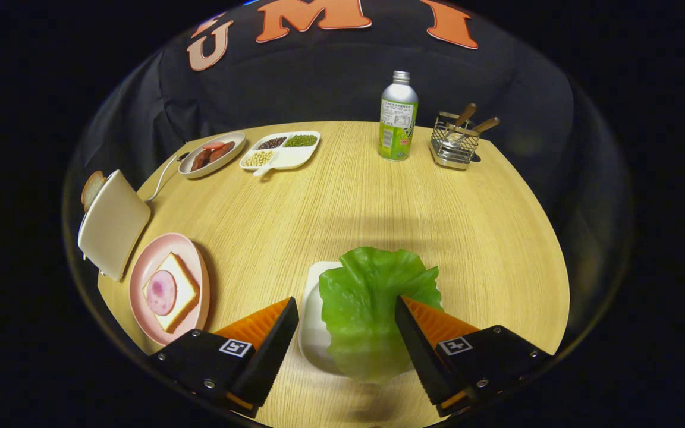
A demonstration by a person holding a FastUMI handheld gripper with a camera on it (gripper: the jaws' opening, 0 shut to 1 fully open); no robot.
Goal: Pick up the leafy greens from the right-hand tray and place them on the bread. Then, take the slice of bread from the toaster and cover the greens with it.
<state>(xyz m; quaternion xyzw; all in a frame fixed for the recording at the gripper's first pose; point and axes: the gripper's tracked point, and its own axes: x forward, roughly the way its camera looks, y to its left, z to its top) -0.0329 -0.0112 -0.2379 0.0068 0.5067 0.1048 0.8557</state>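
Note:
A green lettuce leaf (372,303) lies on a small white tray (314,321) on the wooden table. My gripper (347,304) is open, its fingers spread to either side of the leaf; the right fingertip (414,321) overlaps the leaf's edge, the left stands apart beside the tray. To the left, a pink plate (143,267) carries a slice of bread (185,285) with a round of ham (161,292) on top. Behind the plate stands a cream toaster (113,223) with a bread slice (91,189) sticking out of it.
At the table's far side sit an oval dish of sausages (211,154), a white divided tray of beans (283,151), a green bottle (398,119) and a wire cutlery holder (454,142). A cord (161,178) runs from the toaster.

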